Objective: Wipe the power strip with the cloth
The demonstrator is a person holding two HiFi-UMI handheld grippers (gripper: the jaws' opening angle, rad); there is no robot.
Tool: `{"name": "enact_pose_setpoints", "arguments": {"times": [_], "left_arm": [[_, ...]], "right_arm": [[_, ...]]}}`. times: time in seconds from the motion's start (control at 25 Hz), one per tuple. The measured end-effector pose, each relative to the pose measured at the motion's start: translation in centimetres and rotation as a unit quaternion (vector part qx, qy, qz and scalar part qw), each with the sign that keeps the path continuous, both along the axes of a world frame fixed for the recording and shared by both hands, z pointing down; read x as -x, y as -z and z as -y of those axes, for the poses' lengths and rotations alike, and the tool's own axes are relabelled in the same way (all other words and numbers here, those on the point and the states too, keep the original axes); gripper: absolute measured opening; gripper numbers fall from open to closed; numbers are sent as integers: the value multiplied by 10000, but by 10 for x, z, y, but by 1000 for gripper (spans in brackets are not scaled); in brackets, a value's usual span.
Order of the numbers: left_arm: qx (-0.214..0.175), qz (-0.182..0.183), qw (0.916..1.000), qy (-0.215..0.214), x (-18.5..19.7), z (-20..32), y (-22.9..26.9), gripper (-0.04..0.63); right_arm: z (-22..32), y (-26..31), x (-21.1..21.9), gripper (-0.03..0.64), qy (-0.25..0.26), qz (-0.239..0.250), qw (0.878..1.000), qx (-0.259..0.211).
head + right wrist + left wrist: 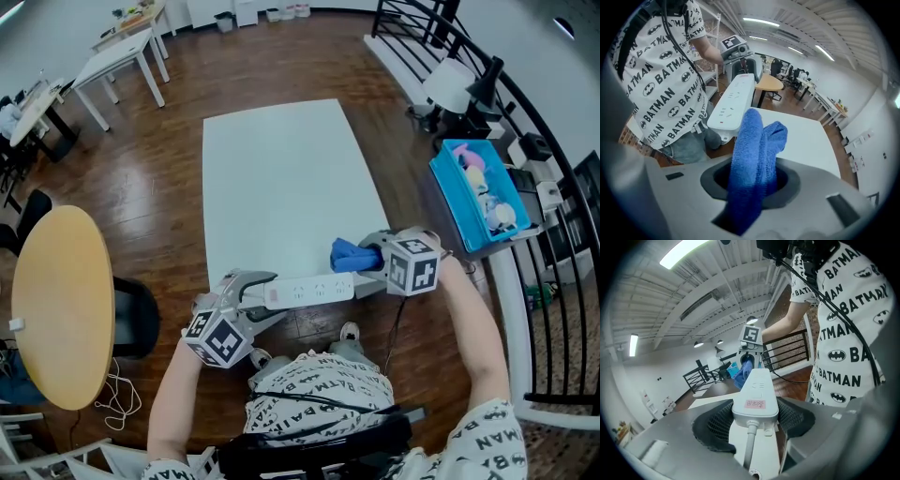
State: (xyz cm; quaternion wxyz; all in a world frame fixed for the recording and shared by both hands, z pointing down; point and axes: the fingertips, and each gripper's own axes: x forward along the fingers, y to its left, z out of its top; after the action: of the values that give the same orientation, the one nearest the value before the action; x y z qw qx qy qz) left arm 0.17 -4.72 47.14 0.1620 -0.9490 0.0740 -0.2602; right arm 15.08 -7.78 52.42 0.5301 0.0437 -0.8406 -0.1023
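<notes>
A white power strip [307,291] is held level in the air over the near edge of the white table [281,178]. My left gripper [246,293] is shut on its cord end; in the left gripper view the strip [757,394] runs away from the dark pads [717,420]. My right gripper [367,258] is shut on a folded blue cloth [349,254]. The cloth sits at the strip's far right end; whether it touches I cannot tell. In the right gripper view the cloth [754,161] stands up between the jaws, with the strip [733,105] just beyond it.
A round wooden table [61,305] stands at the left with a black chair [136,314]. A blue bin [483,192] of small items sits on a shelf by the black railing [553,169] at the right. White desks [117,56] stand far back.
</notes>
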Motion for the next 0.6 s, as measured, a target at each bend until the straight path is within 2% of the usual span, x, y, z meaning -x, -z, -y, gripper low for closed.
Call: {"name": "enact_pose_setpoints", "arguments": {"times": [0.16,0.4,0.6], "left_arm": [[52,-57,9998,189,6,7,-5,288],[150,-200,9969,746,17,29,-13,288],[142,-324,9920,1215,17,47,-15,287]], "right_arm": [[2,-1,-9,129,-356,196,9992,-26],[6,-2,-9,129,-758,259,9967,-145],[23,-6,-3,129,-1394,247,9893,-338]]}}
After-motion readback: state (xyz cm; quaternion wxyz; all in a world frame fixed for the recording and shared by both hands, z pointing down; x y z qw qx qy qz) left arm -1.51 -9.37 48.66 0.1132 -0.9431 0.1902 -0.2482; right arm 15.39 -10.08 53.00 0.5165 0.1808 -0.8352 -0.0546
